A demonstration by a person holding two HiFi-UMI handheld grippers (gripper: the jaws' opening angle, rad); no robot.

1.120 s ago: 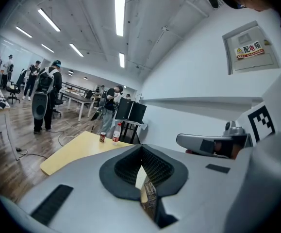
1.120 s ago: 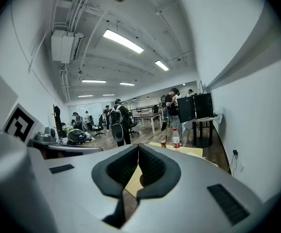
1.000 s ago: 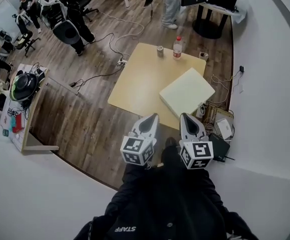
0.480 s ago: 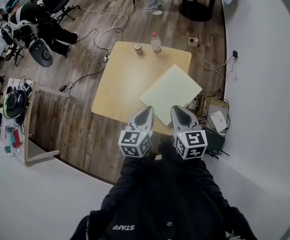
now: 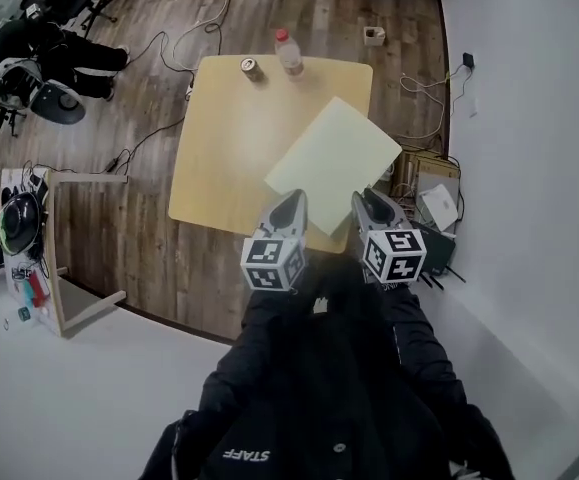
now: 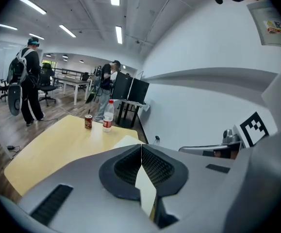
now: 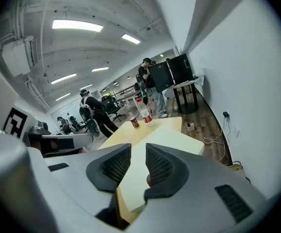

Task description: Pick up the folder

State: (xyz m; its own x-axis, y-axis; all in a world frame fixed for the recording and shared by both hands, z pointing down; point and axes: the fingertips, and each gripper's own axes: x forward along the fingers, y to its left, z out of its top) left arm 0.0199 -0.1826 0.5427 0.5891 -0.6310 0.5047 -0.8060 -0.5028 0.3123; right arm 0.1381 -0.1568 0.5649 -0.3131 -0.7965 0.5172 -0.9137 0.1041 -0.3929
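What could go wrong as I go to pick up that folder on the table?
The folder pokes past the table's right edge, so a nudge might tip it onto the white box on the floor. Pushed forward, it might hit the bottle or can.

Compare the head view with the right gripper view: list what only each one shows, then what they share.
Only the head view: the wearer's dark jacket and a wooden shelf with a helmet at the left. Only the right gripper view: ceiling lights and black monitors. Both: the yellow table, the pale folder lying on it, the bottle and the can.
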